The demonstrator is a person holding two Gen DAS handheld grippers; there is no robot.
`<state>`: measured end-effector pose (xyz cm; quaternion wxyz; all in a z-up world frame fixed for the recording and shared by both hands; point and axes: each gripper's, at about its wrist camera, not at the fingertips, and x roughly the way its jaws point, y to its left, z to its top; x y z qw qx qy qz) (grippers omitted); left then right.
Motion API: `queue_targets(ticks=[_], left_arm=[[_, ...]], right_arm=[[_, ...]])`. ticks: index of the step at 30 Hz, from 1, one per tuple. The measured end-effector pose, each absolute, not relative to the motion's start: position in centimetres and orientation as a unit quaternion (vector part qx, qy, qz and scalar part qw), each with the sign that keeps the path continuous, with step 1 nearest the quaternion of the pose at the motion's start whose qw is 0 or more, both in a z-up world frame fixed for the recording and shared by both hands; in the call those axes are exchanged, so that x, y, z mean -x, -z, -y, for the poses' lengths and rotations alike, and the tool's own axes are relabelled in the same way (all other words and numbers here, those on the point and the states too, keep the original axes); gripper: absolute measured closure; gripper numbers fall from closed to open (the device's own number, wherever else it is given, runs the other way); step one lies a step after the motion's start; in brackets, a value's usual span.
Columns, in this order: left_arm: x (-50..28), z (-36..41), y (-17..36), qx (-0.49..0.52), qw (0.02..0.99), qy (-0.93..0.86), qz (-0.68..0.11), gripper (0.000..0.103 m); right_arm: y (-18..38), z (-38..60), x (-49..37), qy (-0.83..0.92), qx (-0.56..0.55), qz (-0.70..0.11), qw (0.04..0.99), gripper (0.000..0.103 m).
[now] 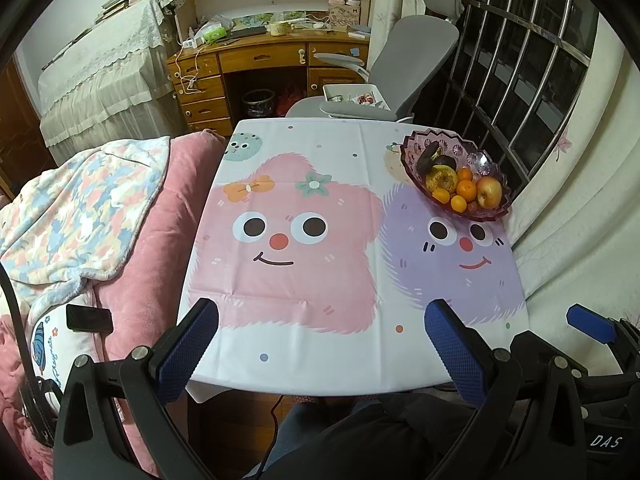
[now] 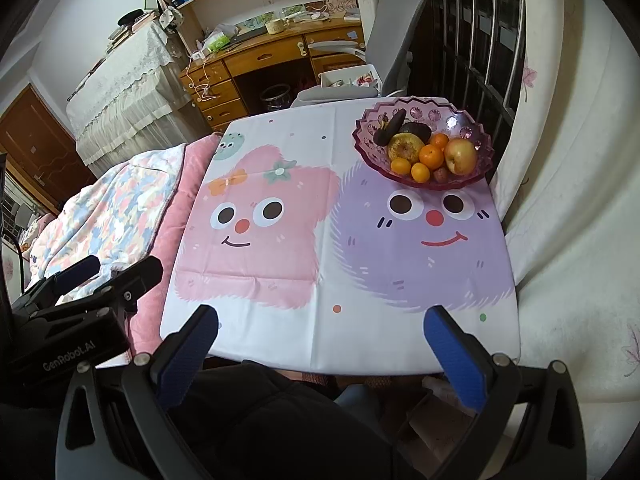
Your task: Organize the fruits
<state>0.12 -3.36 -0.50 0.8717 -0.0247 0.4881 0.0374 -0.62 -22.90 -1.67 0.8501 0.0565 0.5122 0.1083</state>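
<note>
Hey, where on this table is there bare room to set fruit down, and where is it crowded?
Nearly all of the tablecloth is bare: the pink face, the purple face below the bowl, and the near edge between both open grippers, left and right. Only the far right corner is crowded, where the bowl holds the apple and oranges.

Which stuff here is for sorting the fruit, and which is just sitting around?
For the job:
- purple bowl
- apple
- oranges
- yellow pear
- left gripper and right gripper, both open, holding nothing

Just lying about:
- cartoon tablecloth
- grey chair
- wooden desk
- pink blanket
</note>
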Motion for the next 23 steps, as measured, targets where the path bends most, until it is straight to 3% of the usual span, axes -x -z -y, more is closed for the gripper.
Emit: queue_targets(ticks=[23], left_arm=[[-0.99,2.51,0.87,0.011,0.869,-0.018,-0.494,0.000]], right_arm=[[1.82,23.27,0.45,-0.106,-0.058,-0.514,0.849,0.000]])
